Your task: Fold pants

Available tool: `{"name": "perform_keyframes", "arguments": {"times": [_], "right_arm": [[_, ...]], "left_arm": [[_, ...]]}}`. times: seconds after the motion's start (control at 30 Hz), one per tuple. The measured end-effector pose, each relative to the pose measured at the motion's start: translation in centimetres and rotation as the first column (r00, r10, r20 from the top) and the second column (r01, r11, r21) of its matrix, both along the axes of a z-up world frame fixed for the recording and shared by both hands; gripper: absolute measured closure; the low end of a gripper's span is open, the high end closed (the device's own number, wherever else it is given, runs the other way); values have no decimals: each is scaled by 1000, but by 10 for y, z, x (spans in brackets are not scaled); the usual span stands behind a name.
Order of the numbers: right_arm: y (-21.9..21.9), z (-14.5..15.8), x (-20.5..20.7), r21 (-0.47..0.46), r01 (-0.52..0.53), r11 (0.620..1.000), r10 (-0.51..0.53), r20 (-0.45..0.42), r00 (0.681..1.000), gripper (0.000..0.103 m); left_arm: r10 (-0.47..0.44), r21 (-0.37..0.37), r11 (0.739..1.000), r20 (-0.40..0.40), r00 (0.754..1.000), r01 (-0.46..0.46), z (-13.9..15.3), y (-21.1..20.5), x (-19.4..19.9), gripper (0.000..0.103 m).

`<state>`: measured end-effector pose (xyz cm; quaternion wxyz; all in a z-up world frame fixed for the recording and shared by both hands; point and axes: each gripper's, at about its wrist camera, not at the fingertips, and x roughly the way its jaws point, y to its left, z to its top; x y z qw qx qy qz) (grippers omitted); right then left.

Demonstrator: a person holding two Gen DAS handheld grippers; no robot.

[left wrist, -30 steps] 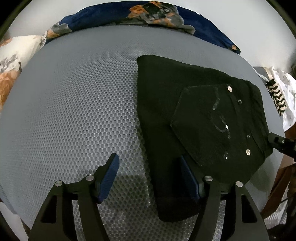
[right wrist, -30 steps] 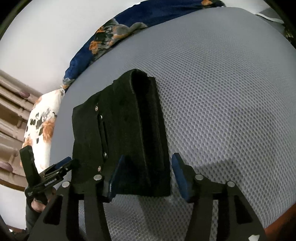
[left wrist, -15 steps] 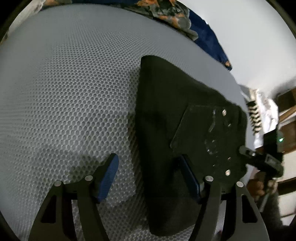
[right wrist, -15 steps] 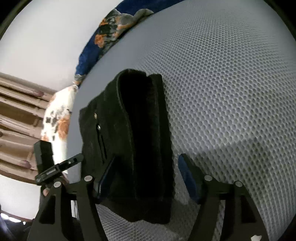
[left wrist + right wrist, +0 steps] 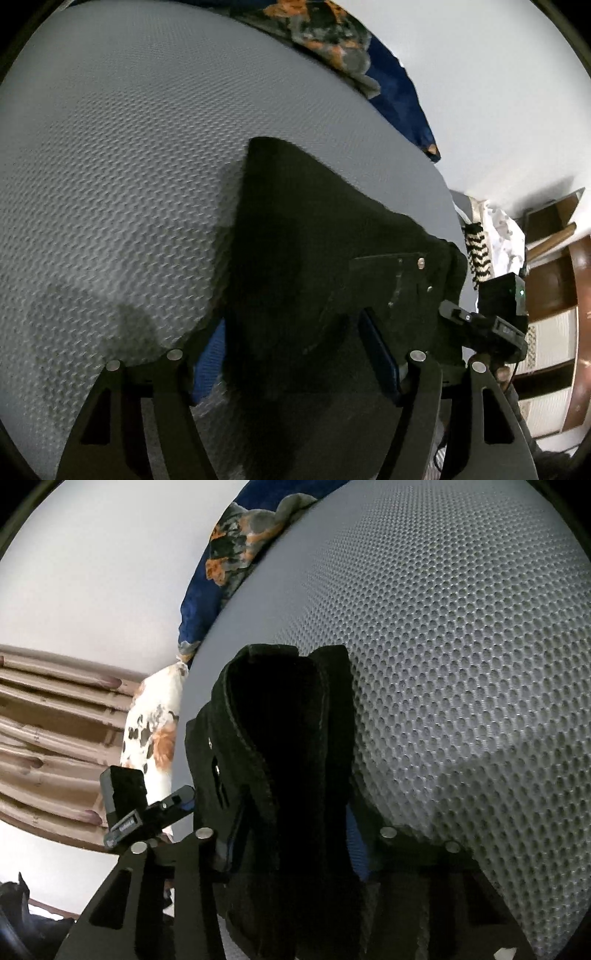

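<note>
Since a second ago both grippers have moved in on the folded black pants (image 5: 317,266), which lie on the grey mesh mattress (image 5: 110,166). Then the jaws stood spread with the near edge of the bundle just ahead of them; now the fabric fills the gap in each.

Left gripper (image 5: 295,354): jaws straddle the near edge at the end with the riveted back pocket (image 5: 399,280). The gap looks much as wide as before, so whether they press the cloth or merely bracket it, I cannot tell.

Right gripper (image 5: 291,834): the gap has narrowed and the blue pads sit against the stacked layers, pinching the thick folded edge.

Reading: the fold looks nearly done, and this is a two-ended grasp for a last fold or for lifting the bundle off.

Edges and room:
- Wide bare mattress beyond the pants and to the left in the left view.
- Near mattress edge lies close under both grippers.
- Blue floral bedding (image 5: 369,62) is bunched at the far edge against the wall, well apart.
- White floral pillow (image 5: 155,723) sits beside the far end in the right view.
</note>
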<state>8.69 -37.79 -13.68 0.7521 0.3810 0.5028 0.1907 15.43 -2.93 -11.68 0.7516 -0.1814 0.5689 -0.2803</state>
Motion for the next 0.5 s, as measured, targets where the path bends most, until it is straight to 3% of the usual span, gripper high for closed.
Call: {"name": "perform_keyframes", "arguments": {"times": [0.07,0.13,0.2,0.27,0.5], "right_arm": [[5,3,-1,-6,12,1000,-12,9,1000,74],[10,12,-2,-20,18,1000,-17,31,999,77],[16,24,-3,-22,21,1000,-19,53,998,78],[25,35,-1,-25,15,1000,-13,67,998,79],[45,65,21,-61,-11,998,17,111,994,80]], "left_arm": [[-7,20,1000,20,1000,7,1,-5,-2,41],[-3,49,999,38,999,1,3,-7,-3,52],[6,43,999,42,999,-7,7,-4,-2,70],[19,27,999,36,999,-20,11,2,-1,78],[44,67,996,123,991,-53,41,13,6,82]]}}
